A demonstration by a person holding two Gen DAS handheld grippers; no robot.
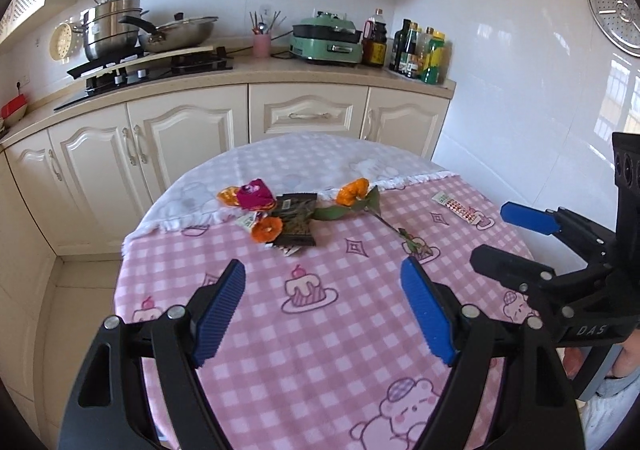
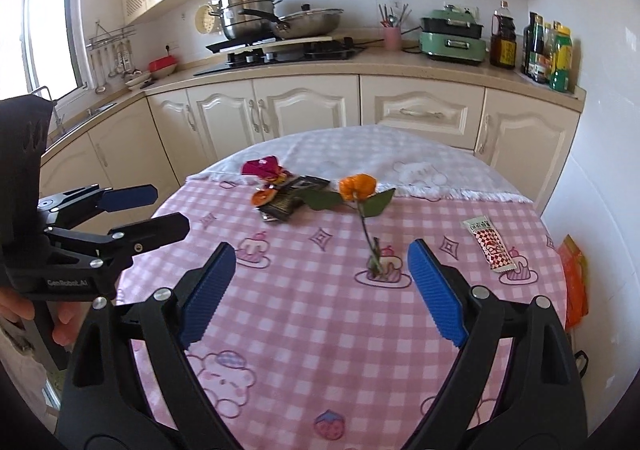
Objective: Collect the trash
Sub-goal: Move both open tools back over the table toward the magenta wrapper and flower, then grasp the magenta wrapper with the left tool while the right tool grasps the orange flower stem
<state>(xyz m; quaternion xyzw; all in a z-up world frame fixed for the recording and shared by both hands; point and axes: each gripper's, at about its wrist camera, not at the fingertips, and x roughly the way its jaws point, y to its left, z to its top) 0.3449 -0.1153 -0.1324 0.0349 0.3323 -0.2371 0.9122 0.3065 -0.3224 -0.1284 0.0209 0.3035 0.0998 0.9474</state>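
On the round table's pink checked cloth (image 1: 320,350) lies a cluster of trash: a magenta wrapper (image 1: 254,193), a dark snack wrapper (image 1: 296,221), orange peel pieces (image 1: 267,230) and a green leaf with a stem (image 1: 348,209). A red-and-white sachet (image 1: 460,209) lies apart, to the right. My left gripper (image 1: 324,310) hangs open and empty over the near cloth, short of the cluster. My right gripper (image 2: 322,286) is open too, with the stem (image 2: 370,246) and sachet (image 2: 490,246) ahead. Each gripper shows in the other's view, the right gripper (image 1: 490,232) and the left gripper (image 2: 168,209).
A white cloth (image 2: 360,153) covers the table's far half. Behind stands a cream kitchen counter (image 1: 280,67) with pots, a green appliance (image 1: 326,39) and bottles. An orange bag (image 2: 574,282) hangs past the table's right edge. A white tiled wall is on the right.
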